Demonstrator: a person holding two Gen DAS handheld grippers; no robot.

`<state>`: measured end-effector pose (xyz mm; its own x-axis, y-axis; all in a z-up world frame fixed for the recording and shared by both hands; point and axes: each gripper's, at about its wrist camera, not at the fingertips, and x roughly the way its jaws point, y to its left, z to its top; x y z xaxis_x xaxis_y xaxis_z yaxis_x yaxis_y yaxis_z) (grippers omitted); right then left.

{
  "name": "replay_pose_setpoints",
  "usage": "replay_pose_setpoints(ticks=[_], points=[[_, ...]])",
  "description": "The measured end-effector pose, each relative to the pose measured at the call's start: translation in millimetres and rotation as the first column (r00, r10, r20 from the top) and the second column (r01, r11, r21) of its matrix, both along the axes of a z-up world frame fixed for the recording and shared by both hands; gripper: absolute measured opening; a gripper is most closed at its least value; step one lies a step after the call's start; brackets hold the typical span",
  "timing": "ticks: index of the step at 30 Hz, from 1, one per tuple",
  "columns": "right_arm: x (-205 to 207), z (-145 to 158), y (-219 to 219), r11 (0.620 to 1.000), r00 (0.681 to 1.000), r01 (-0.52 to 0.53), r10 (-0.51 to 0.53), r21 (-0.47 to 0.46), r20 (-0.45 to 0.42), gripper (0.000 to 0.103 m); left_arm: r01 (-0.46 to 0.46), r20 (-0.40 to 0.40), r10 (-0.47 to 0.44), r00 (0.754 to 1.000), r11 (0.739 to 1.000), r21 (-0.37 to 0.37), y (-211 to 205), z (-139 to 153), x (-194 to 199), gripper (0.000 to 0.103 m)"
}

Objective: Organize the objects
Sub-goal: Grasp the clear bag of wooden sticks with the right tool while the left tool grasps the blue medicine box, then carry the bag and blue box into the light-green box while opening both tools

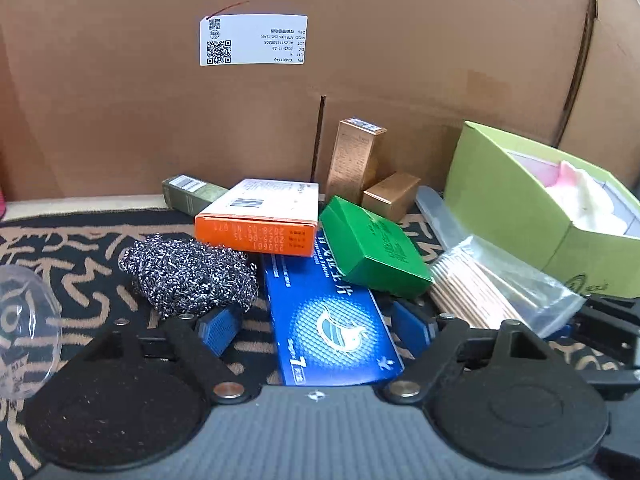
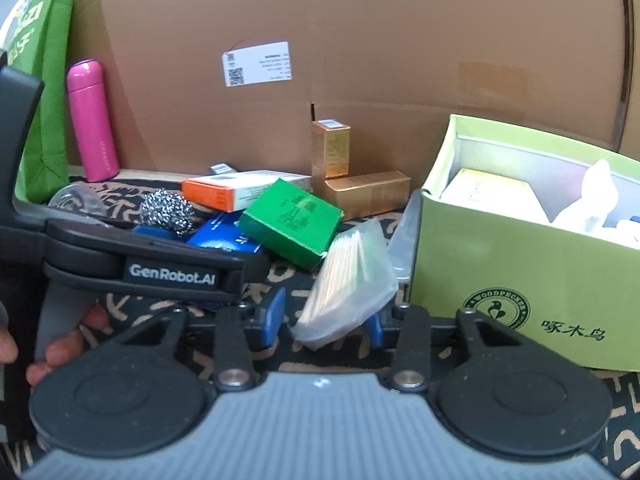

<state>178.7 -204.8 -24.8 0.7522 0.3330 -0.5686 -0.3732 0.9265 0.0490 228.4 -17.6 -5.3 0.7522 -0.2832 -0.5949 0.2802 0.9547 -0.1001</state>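
While your left gripper (image 1: pixel 316 330) sits spread wide around the near end of the blue box (image 1: pixel 332 316), its pads clear of the sides, your right gripper (image 2: pixel 326 320) is likewise released, with the swab bag (image 2: pixel 348 268) lying between its fingers. The green box (image 1: pixel 374 246) leans on the blue one; the lime carton (image 2: pixel 516 264) stands just right.
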Motion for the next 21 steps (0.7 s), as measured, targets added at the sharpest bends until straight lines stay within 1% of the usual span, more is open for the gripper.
replay_pose_setpoints(ticks=[1, 2, 3, 4, 5, 9, 10, 11, 12, 13, 14, 15, 16, 18, 19, 21], points=[[2, -1, 0, 1.0, 1.0, -0.002, 0.002, -0.001, -0.009, 0.041, 0.009, 0.005, -0.01, 1.0, 0.999, 0.036, -1, 1, -2, 0.069], [3, -2, 1, 1.0, 1.0, -0.004, 0.004, 0.002, -0.016, 0.041, 0.019, 0.009, -0.02, 1.0, 0.998, 0.059, 0, 3, -5, 0.062], [5, -3, 1, 1.0, 1.0, -0.009, 0.009, 0.004, -0.026, 0.037, 0.026, 0.002, -0.026, 1.0, 0.998, 0.061, 1, 4, -4, 0.062], [4, -3, 1, 1.0, 1.0, -0.01, 0.01, 0.005, -0.026, 0.029, 0.037, -0.005, -0.037, 0.999, 0.998, 0.054, 4, 5, -5, 0.062], [2, -1, 1, 1.0, 1.0, -0.008, 0.009, 0.007, -0.017, 0.027, 0.045, -0.011, -0.044, 0.999, 0.998, 0.049, 6, 6, -7, 0.062], [-7, 2, -1, 1.0, 1.0, 0.004, -0.004, -0.009, 0.013, 0.026, 0.04, -0.028, -0.04, 0.999, 0.999, -0.002, 14, 7, -6, 0.065], [-6, 2, -1, 1.0, 1.0, 0.008, -0.008, -0.003, 0.008, 0.024, 0.037, -0.023, -0.037, 0.999, 0.999, -0.012, 13, 6, -5, 0.072], [-6, 2, -2, 1.0, 1.0, 0.01, -0.01, 0.005, -0.001, 0.022, 0.038, -0.014, -0.038, 0.999, 0.999, -0.01, 10, 4, -6, 0.077], [-4, 1, -2, 1.0, 1.0, 0.01, -0.01, 0.013, -0.011, 0.022, 0.042, 0.0, -0.042, 0.999, 0.999, 0.02, 4, 3, -8, 0.077], [-4, 0, -3, 1.0, 1.0, 0.007, -0.007, 0.015, -0.018, 0.019, 0.054, 0.016, -0.056, 0.998, 0.995, 0.078, -4, 1, -11, 0.075], [-6, 1, -3, 1.0, 1.0, 0.006, -0.005, 0.018, -0.017, 0.019, 0.072, 0.037, -0.077, 0.996, 0.989, 0.128, -9, 0, -15, 0.066], [-7, 1, -3, 1.0, 1.0, 0.004, -0.004, 0.019, -0.011, 0.017, 0.099, 0.038, -0.104, 0.994, 0.987, 0.124, -11, 1, -17, 0.064], [-9, 1, -3, 1.0, 1.0, 0.003, -0.003, 0.014, -0.003, 0.016, 0.116, 0.015, -0.118, 0.993, 0.988, 0.099, -9, 4, -17, 0.063], [-15, 3, -2, 1.0, 0.999, 0.006, -0.005, -0.012, 0.032, 0.014, 0.141, -0.012, -0.14, 0.99, 0.99, 0.033, -1, 9, -18, 0.062], [-18, 5, -2, 1.0, 0.999, 0.007, -0.006, -0.022, 0.053, 0.014, 0.148, -0.017, -0.148, 0.989, 0.989, 0.0, 3, 12, -18, 0.061], [-23, 10, -4, 1.0, 0.996, 0.0, 0.001, -0.014, 0.086, 0.013, 0.155, -0.01, -0.156, 0.988, 0.986, -0.063, 8, 19, -20, 0.06]])
